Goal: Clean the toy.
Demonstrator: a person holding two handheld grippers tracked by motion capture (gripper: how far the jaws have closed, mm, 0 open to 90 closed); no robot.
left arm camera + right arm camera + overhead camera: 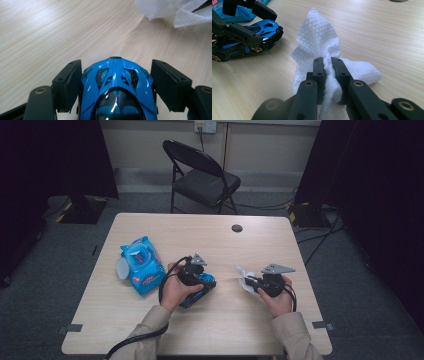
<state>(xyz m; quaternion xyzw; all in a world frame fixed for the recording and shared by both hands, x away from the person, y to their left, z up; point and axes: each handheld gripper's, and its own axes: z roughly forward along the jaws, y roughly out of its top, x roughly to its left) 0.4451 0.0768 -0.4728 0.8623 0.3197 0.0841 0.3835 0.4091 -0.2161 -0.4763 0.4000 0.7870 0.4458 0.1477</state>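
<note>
Two things are in hand: with the right gripper [327,65] we have its fingers [319,68] pressed together on a bunched white wipe [319,40], and with the left gripper [116,83] we straddle the blue toy car [116,82], which sits on the worktop [225,330] just left of the wipe. In the left gripper view the left fingers [71,82] stand spread on either side of the car's nose; whether the pads already bear on its sides we cannot tell. We judge the work to be wiping the car down: a wipe is out and gripped, but it has not yet met the car, so steadying the car and the wiping itself are left. At the worktop's left lies a blue wipes pack [142,265], well clear of both hands. A cable hole [237,228] sits farther back and a folding chair [202,175] beyond the worktop. Nothing lies between wipe and car.
</note>
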